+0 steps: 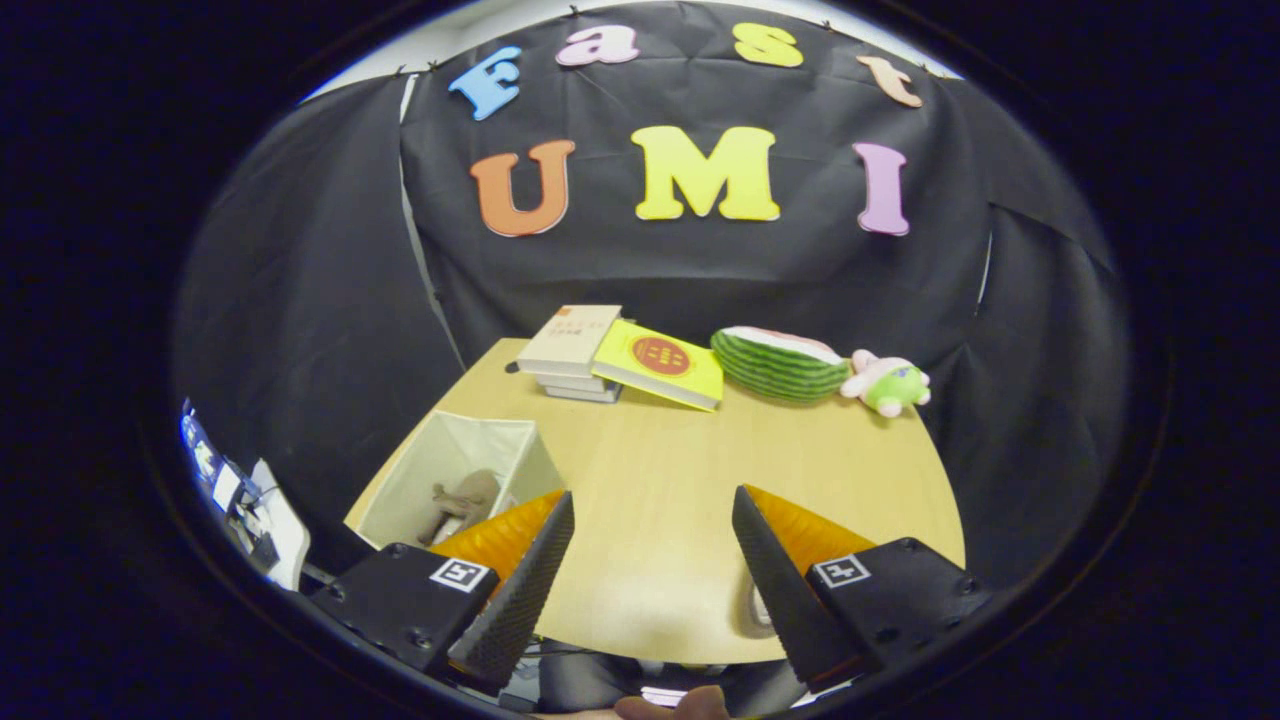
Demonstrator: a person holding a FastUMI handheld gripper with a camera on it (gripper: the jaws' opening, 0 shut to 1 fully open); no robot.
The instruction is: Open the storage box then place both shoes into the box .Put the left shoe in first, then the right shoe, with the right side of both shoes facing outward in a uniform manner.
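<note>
My gripper (652, 510) hangs open above the wooden table (680, 480), with nothing between its fingers. A white storage box (455, 478) stands open on the table's left part, just beyond my left finger (520, 580). Inside it lies a brownish shoe (462, 503), partly hidden by that finger. A small light-coloured piece (757, 607) peeks out beside my right finger near the table's front edge; I cannot tell what it is.
At the back of the table lie a stack of books (570, 352) with a yellow book (660, 365) leaning on it, a watermelon toy (780, 362) and a pink-green plush (888, 383). Part of a hand (672, 706) shows below the fingers.
</note>
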